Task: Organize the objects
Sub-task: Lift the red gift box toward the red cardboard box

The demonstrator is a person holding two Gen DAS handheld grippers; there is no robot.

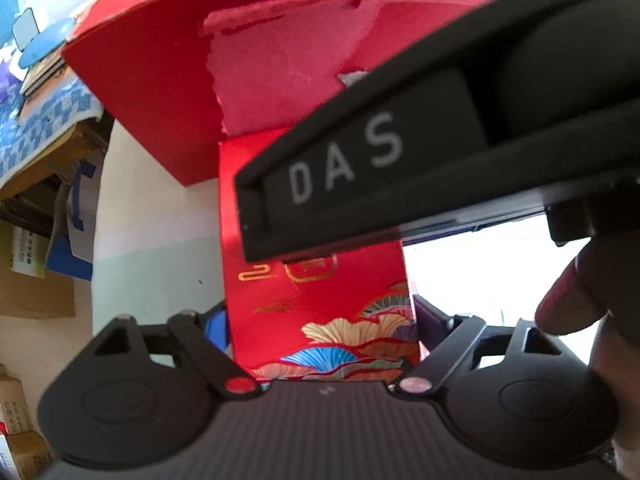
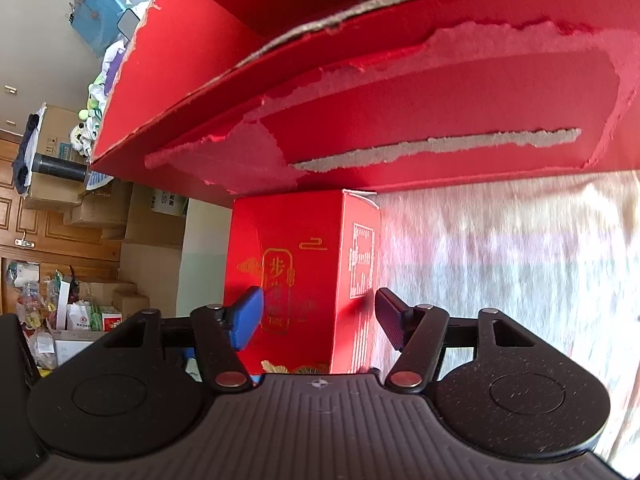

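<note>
Partly hidden red box (image 2: 296, 264) between spread right hand-held gripper (image 2: 318, 316) fingers, left hand-held gripper (image 1: 320, 344) fingertips unseen, grip unclear

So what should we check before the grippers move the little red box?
1. Small red box sits between the left gripper fingers: ok.
2. Left gripper really squeezing it: cannot tell, its fingers are mostly hidden.
3. Right gripper open, one finger on each side of the box: ok.
4. Space past the box's far end: not ok, the big torn red box sits right against it.
5. Grippers apart from each other: not ok, they crowd the same box.
</note>
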